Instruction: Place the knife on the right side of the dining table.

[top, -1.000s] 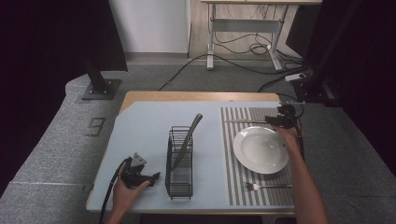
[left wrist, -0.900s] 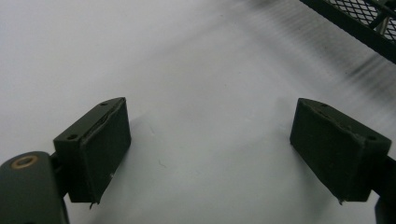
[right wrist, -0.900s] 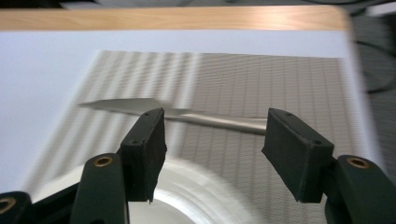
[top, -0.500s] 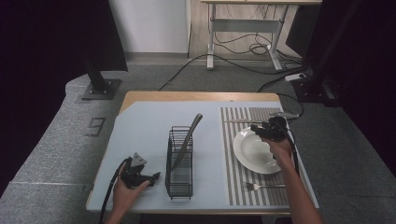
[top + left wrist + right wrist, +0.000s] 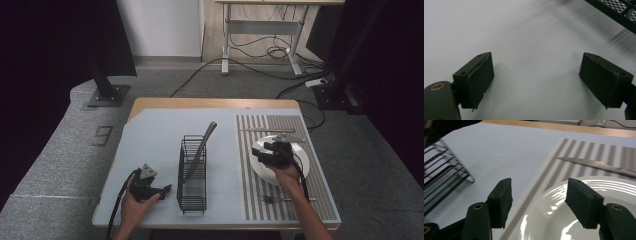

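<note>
Since a second ago the right gripper (image 5: 266, 152) has travelled from the far right corner of the mat to a spot over the plate (image 5: 300, 150), while the left gripper (image 5: 159, 191) has kept to its place at the near left of the table.

That plate (image 5: 584, 215) sits on the striped mat (image 5: 260, 190), toward its far half, and looks to be glazed white ceramic: stiff, fairly heavy for its size, slick (the glare on it says as much) and breakable if dropped. The rim is the only place to take it; I would judge the near-left edge best, one jaw slid under the lip and one on top, since a flat pinch on the glaze would likely slip. The right gripper (image 5: 537, 202) has its jaws spread wide with nothing between them, poised above that left rim.

A knife (image 5: 599, 166) lies on the mat just beyond the plate, close enough that tilting the plate that way might nudge it. A fork (image 5: 285, 199) rests on the mat nearer the person, apart from the plate.

To the left stands a black wire rack (image 5: 192, 172) with a dark utensil (image 5: 202, 145) leaning in it. The left gripper (image 5: 536, 77) rests over bare table beside the rack, jaws wide apart and empty.
</note>
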The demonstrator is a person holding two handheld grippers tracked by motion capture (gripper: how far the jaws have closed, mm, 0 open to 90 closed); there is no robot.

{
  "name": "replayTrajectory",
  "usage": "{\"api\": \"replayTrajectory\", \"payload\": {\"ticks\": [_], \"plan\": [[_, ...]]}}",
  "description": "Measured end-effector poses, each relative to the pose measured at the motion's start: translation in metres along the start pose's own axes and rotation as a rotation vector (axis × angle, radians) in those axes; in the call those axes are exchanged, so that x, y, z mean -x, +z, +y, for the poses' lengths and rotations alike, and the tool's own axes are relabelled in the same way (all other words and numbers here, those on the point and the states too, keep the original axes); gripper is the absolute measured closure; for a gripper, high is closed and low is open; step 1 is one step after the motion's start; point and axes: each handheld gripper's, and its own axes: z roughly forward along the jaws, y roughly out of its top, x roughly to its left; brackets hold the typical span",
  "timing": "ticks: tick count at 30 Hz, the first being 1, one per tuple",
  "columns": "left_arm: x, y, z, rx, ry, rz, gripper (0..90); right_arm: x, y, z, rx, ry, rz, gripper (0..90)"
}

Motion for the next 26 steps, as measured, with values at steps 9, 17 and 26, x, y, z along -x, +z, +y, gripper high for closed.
{"api": "replayTrajectory", "payload": {"ticks": [9, 17, 26], "plan": [[0.0, 0.0, 0.0, 0.0, 0.001, 0.001, 11.8, -0.046, 0.009, -0.024, -0.036, -0.077, 0.078, 36.9], [0.0, 0.0, 0.0, 0.0, 0.0, 0.001, 11.8, -0.062, 0.014, -0.034, -0.039, -0.105, 0.097, 36.8], [0.0, 0.0, 0.0, 0.0, 0.001, 0.001, 11.8, -0.071, 0.02, -0.037, -0.05, -0.116, 0.109, 33.3]]}}
